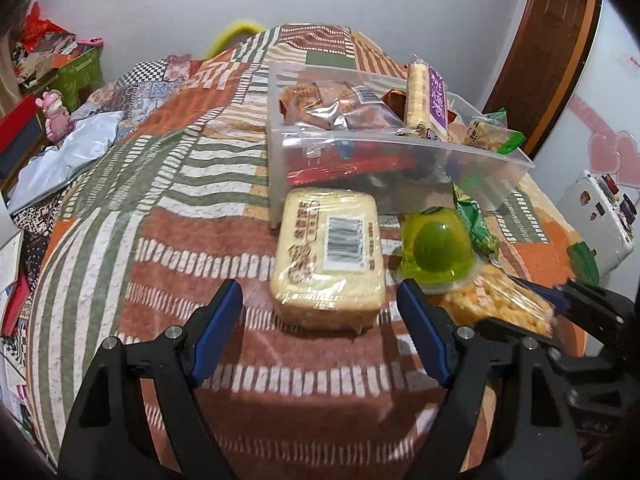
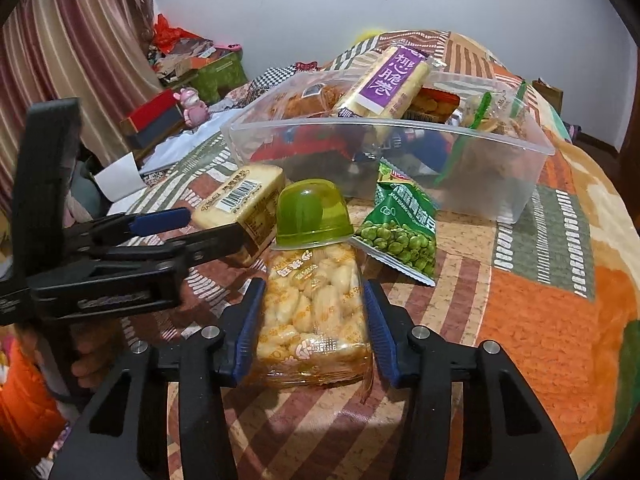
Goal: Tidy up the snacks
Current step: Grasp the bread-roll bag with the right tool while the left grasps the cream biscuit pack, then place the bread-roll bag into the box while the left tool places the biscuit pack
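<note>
Left claw (image 1: pixel 320 312): jaws spread wide and empty, its blue pads (image 1: pixel 222 312) flanking the near end of a pale rectangular cake block in clear wrap with a barcode label (image 1: pixel 330 256) without touching it. Right claw (image 2: pixel 314 320): jaws narrow, blue pads pressed against both long sides of a clear-wrapped packet of yellow puffed-rice snacks (image 2: pixel 314 316), which lies on the patchwork bed cover in orange, green and brown (image 2: pixel 540 312). A green dome-shaped jelly cup (image 2: pixel 312 212) stands just beyond the packet, touching its far end; a green foil bag of peas (image 2: pixel 400 232) lies beside it (partly leaning on the bin). Behind stands a clear rectangular plastic bin (image 2: pixel 500 184) holding further snacks, among them a purple-labelled cracker roll (image 2: pixel 384 80).
</note>
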